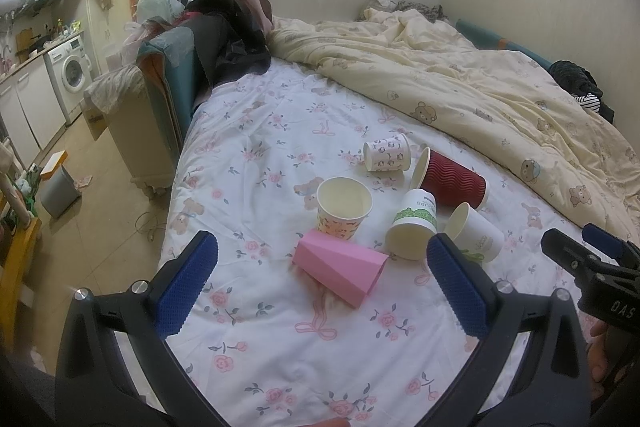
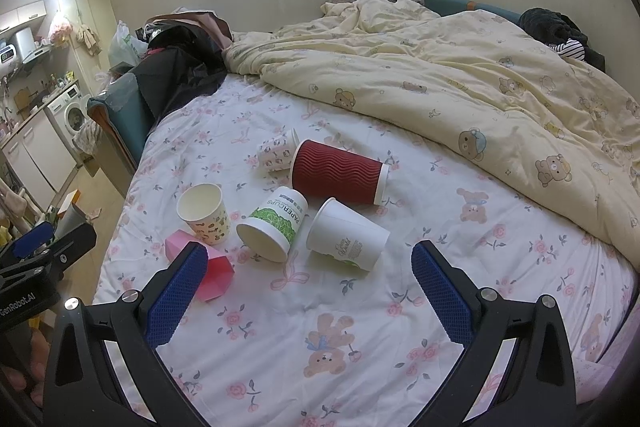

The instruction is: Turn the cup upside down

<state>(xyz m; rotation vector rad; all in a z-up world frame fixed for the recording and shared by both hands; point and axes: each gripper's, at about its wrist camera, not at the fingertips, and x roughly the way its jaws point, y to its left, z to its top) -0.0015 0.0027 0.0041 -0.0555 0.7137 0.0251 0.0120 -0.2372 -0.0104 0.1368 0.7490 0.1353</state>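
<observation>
Several cups sit on a floral bedsheet. A patterned paper cup stands upright, mouth up. A pink faceted cup lies on its side. A green-banded paper cup, a white cup, a red ribbed cup and a small printed cup also lie on their sides. My left gripper is open and empty, just short of the pink cup. My right gripper is open and empty, near the white cup.
A cream bear-print quilt is bunched over the far and right side of the bed. Dark clothes and bags pile at the bed's far left. The bed's left edge drops to the floor, where a grey bin stands.
</observation>
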